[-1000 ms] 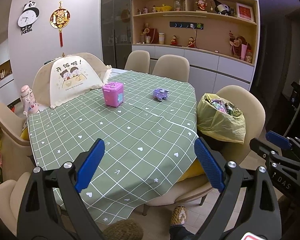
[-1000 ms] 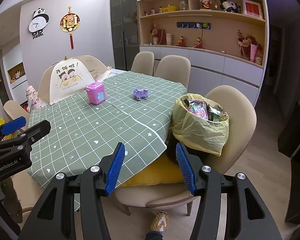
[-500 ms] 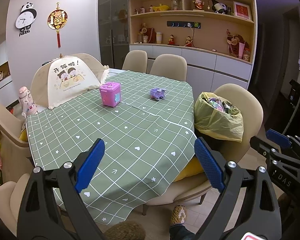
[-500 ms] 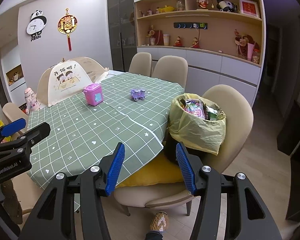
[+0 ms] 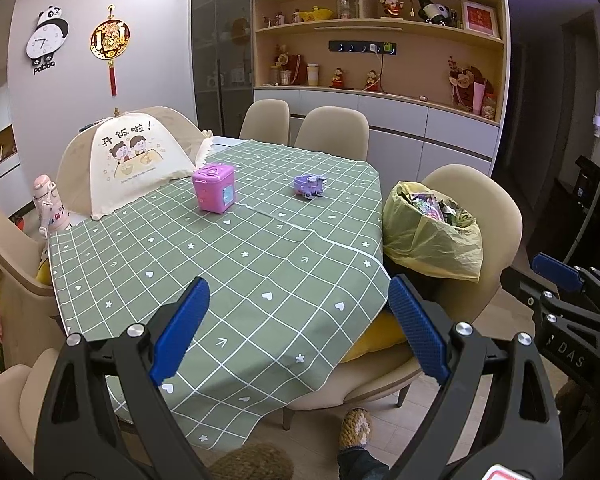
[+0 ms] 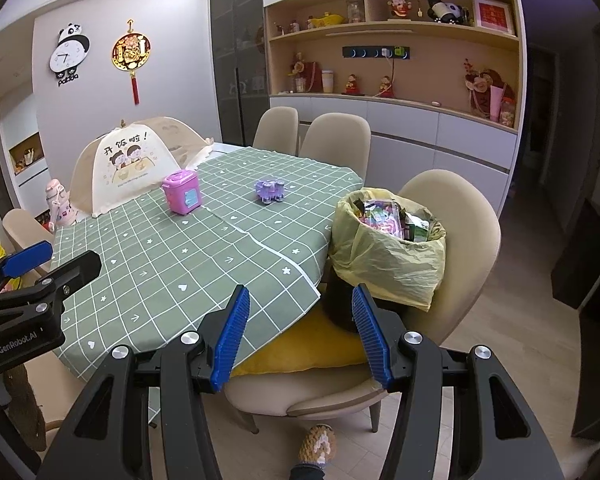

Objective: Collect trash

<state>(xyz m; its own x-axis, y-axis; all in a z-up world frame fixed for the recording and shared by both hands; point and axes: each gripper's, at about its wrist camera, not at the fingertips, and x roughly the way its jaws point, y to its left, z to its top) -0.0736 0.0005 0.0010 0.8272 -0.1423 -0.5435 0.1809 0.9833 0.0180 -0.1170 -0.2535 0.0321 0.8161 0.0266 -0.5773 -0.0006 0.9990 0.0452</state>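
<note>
A black bin lined with a yellow bag [image 5: 428, 240] [image 6: 384, 256], full of colourful wrappers, stands on the seat of a beige chair [image 6: 472, 216] at the table's right edge. My left gripper [image 5: 296, 292] hovers open over the near edge of the green checked tablecloth [image 5: 228, 264], with nothing between its blue pads. My right gripper [image 6: 300, 296] is open too and empty, in front of the bin and the chair's yellow cushion [image 6: 300, 348]. Each gripper also shows at the side of the other's view. I see no loose trash on the cloth.
On the table stand a pink toy bin [image 5: 213, 189] [image 6: 181, 192], a small purple toy [image 5: 309, 185] [image 6: 269, 191] and a mesh food cover [image 5: 132, 160]. Beige chairs ring the table. A pink bottle [image 5: 48, 208] is at the left. A slippered foot [image 6: 318, 444] is below.
Both views have drifted only slightly. The jaws stand as wide as before, and nothing on the table or in the bin has moved.
</note>
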